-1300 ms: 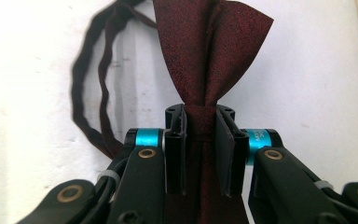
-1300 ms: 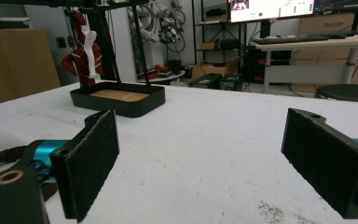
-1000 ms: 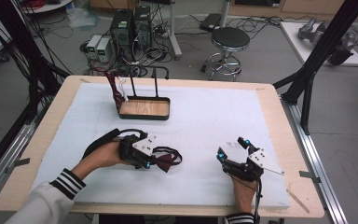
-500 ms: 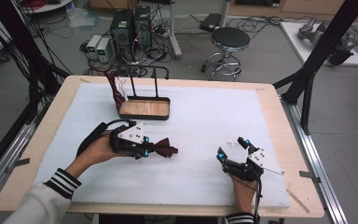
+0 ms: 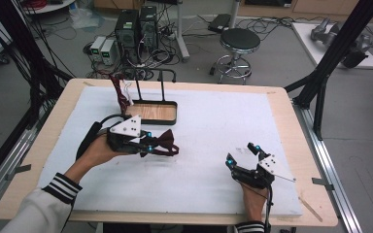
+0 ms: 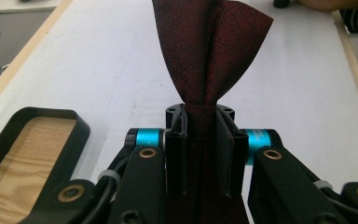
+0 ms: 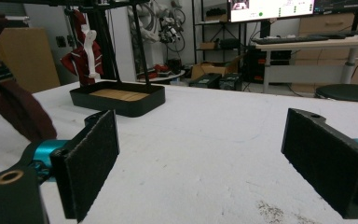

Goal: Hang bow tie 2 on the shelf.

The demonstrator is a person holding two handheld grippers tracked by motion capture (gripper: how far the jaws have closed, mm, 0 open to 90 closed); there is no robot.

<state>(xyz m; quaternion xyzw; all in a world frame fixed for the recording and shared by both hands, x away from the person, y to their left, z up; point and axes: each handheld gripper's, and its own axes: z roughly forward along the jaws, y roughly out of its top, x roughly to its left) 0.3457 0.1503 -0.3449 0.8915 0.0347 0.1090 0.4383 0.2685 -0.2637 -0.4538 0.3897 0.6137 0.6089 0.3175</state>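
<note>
Table (image 5: 272,111) first: its white mat carries everything, and the rack (image 5: 150,112) stands toward the far side, a black-rimmed tray with a wooden floor and two upright hooked posts. One dark red item with a white clip hangs at the left post (image 5: 120,92); it looks like another bow tie, though it is too small to be sure. The tray's wooden floor appears bare.

Left gripper (image 5: 148,147) has its jaws clamped on the knot of a dark red bow tie (image 6: 214,51), held just above the mat, near the rack's front edge; the wings fan out beyond the jaws. Right gripper (image 5: 243,154) rests on the mat well apart, jaws spread wide with nothing between them.

Carrying the tie to the rack seems the step in hand. Doing it well means keeping the squeeze on the knot, lifting clear of the tray rim, and not brushing the hanging item.
</note>
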